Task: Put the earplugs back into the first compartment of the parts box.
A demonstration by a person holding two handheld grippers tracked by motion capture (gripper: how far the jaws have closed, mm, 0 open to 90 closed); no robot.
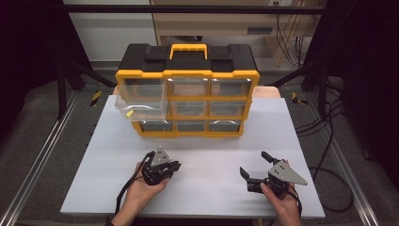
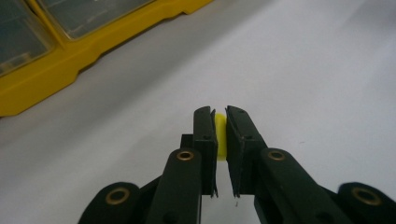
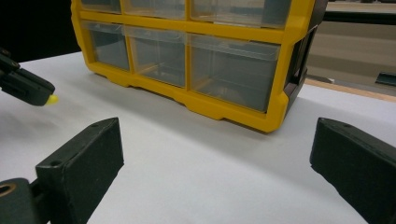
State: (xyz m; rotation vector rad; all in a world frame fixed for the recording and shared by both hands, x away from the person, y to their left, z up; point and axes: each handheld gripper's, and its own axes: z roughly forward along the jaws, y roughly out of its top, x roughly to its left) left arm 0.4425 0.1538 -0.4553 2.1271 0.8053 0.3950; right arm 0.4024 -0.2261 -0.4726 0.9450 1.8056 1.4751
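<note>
Clearly, a small yellow piece [image 2: 220, 136] sits pinched between the jaws of the left gripper [image 2: 219, 140], low over the white board [image 1: 197, 160] at its near left.

No brand, label or writing can be read anywhere. The piece is plain bright yellow, smooth and rounded; most of it is hidden by the black pads, and in the right gripper view only its tip [image 3: 51, 99] pokes out. The right gripper [image 1: 256, 169] rests near right on the board, well apart from the left one, its jaws spread wide with nothing between them. Farther back stands a yellow-and-black organizer [image 1: 187, 92] with clear drawers; its upper left drawer [image 1: 141, 101] is pulled out, and another small yellow item [image 1: 129, 113] lies inside.
</note>
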